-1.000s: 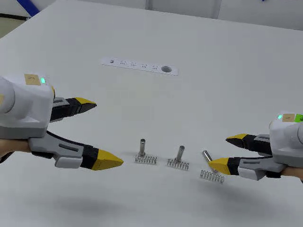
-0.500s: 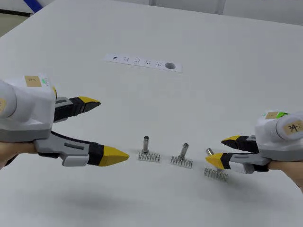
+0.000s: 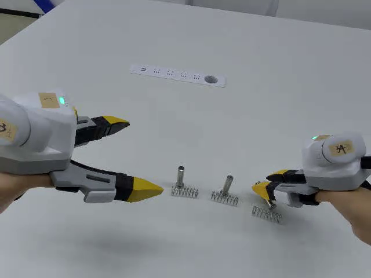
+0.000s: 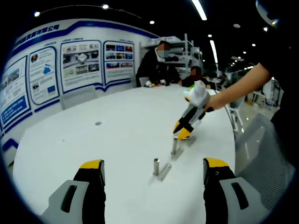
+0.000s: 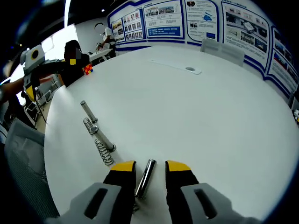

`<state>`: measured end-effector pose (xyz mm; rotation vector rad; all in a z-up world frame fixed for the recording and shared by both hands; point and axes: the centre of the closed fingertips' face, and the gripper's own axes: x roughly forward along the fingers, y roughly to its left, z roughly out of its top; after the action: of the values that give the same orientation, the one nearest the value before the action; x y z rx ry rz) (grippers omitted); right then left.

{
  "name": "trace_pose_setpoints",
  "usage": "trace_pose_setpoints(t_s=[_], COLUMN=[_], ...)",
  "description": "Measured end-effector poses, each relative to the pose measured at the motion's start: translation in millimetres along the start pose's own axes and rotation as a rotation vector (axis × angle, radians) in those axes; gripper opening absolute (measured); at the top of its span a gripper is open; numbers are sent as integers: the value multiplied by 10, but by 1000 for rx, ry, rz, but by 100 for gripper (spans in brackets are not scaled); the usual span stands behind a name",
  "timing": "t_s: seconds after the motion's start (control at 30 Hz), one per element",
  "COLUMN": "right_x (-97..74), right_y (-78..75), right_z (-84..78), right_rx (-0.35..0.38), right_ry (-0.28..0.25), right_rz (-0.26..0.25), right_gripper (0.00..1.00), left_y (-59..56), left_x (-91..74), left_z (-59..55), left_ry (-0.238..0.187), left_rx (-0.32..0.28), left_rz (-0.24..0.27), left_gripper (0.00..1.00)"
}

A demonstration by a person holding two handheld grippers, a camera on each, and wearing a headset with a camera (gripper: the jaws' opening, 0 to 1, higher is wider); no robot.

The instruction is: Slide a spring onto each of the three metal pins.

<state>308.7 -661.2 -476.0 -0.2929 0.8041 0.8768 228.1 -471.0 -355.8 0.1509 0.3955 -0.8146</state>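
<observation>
Three short metal pins stand in a row on the white table: the left pin [image 3: 180, 174], the middle pin [image 3: 227, 184] and the right pin [image 5: 145, 178]. A spring lies at the foot of each: left spring [image 3: 184, 191], middle spring [image 3: 224, 199], right spring [image 3: 266, 215]. My right gripper [image 3: 270, 182] sits low over the right pin, jaws narrowed on either side of it with a small gap; the gripper hides most of that pin in the head view. My left gripper [image 3: 133, 155] hovers wide open, left of the row, holding nothing.
A flat white socket strip [image 3: 177, 76] lies on the far side of the table [image 3: 261, 104]. People sit at the table's far end [image 4: 161, 65] in the left gripper view. Posters line the walls.
My right gripper has come down and in around the right pin, and its jaws have narrowed. The left gripper has stayed wide open; the head camera has shifted a little.
</observation>
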Motion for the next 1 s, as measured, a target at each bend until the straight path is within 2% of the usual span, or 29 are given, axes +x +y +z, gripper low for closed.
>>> trace_pose_setpoints(t_s=[0.07, 0.17, 0.27, 0.43, 0.57, 1.0], right_x=[1, 12, 25, 34, 43, 71], right_y=[9, 12, 19, 23, -10, -21], right_z=[-9, 3, -3, -26, -49, -39], right_rx=[-1, 4, 7, 16, 21, 57], right_ry=[7, 7, 18, 38, 54, 93], right_rz=[2, 4, -1, -7, -38, -88], right_gripper=[26, 25, 24, 20, 14, 9], left_y=[-32, -77, -100, -110, -142, -133], left_x=[9, 16, 19, 25, 17, 11], left_z=[-26, -103, -124, -95, -85, -62], left_ry=[0, 30, 34, 24, 23, 19], left_rx=[-1, 11, 11, 8, -4, 0], left_rz=[-2, -19, -24, -23, -43, -40], left_gripper=[87, 86, 86, 86, 86, 85])
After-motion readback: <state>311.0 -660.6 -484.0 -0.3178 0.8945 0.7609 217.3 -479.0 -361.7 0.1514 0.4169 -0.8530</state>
